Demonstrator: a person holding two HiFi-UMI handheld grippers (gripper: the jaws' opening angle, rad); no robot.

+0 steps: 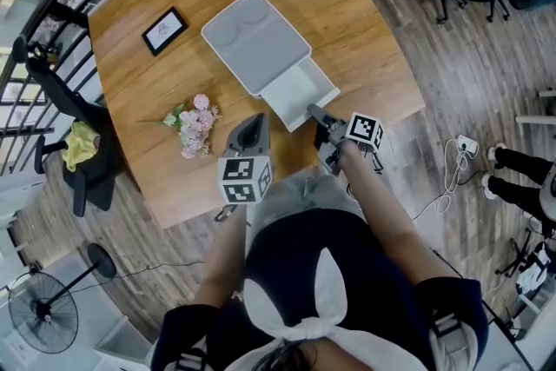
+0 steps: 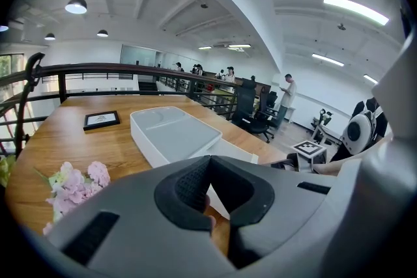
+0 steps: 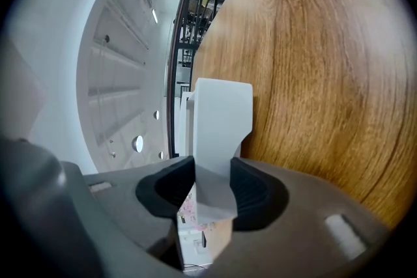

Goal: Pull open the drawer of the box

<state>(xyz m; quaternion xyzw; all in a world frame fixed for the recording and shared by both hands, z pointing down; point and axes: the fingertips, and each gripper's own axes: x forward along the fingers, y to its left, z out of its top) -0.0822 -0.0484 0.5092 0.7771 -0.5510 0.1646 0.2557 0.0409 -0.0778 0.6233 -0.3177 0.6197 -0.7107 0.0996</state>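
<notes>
The white plastic drawer [image 1: 300, 96] stands pulled out of the flat pale-grey box [image 1: 256, 35] at mid-table, towards the person. Its front corner is covered by the right gripper [image 1: 318, 119], whose jaws are parted astride the front wall; contact with the pads is hard to judge. The left gripper [image 1: 252, 128], jaws together on nothing, is near the drawer. A pink flower sprig [image 1: 198, 122] and a black-framed card [image 1: 164, 30] lie on the wooden table [image 1: 365, 39], its near edge hidden by the person's body.
</notes>
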